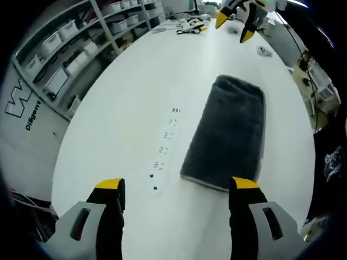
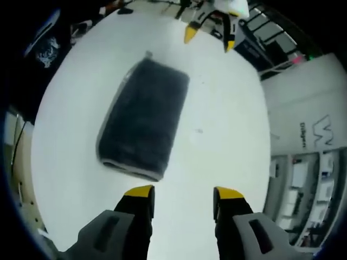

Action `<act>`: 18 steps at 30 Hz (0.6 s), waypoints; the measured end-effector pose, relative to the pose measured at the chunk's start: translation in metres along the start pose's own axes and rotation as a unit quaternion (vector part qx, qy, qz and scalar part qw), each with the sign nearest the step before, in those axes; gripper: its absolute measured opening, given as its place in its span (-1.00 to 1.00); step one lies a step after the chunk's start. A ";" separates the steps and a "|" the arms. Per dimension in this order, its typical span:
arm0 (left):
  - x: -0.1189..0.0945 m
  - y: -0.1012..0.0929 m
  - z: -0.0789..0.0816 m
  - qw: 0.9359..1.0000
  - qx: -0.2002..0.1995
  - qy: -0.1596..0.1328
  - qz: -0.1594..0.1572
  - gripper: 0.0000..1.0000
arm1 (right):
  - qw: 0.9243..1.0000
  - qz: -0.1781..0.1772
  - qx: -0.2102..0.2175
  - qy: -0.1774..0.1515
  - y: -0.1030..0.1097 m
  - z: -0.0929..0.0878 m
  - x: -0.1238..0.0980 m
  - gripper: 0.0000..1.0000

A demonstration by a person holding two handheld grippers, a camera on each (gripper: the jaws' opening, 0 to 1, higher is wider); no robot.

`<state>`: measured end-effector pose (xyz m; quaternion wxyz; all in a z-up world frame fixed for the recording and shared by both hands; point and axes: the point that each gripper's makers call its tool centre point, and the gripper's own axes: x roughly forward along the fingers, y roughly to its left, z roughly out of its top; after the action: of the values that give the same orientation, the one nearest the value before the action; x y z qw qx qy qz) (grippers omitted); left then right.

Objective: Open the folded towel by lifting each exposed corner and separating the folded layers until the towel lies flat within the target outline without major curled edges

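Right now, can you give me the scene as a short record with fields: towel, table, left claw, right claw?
towel: dark grey towel, folded, lying flat on the table
table: white table, small dark marks beside the towel
left claw: left claw open, above the table, off the towel
right claw: right claw open, off the towel
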<state>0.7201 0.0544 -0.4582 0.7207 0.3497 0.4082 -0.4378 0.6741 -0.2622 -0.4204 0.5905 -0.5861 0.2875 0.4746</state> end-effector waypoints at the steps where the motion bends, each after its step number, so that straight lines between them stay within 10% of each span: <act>1: 0.003 0.003 -0.001 1.000 -0.003 0.001 0.005 0.55 | 1.000 0.000 -0.001 0.001 0.000 -0.001 0.001 -0.18; 16: 0.018 0.006 -0.003 1.000 0.009 -0.003 -0.019 0.52 | 1.000 0.012 0.001 0.006 0.016 -0.002 0.021 -0.14; 18: 0.022 -0.018 -0.003 1.000 0.012 0.006 -0.014 0.50 | 1.000 0.014 0.002 0.003 0.017 0.000 0.025 -0.16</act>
<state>0.7089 0.0425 -0.4817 0.7079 0.3547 0.4119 -0.4511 0.6686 -0.2588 -0.4493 0.5840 -0.5824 0.2982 0.4805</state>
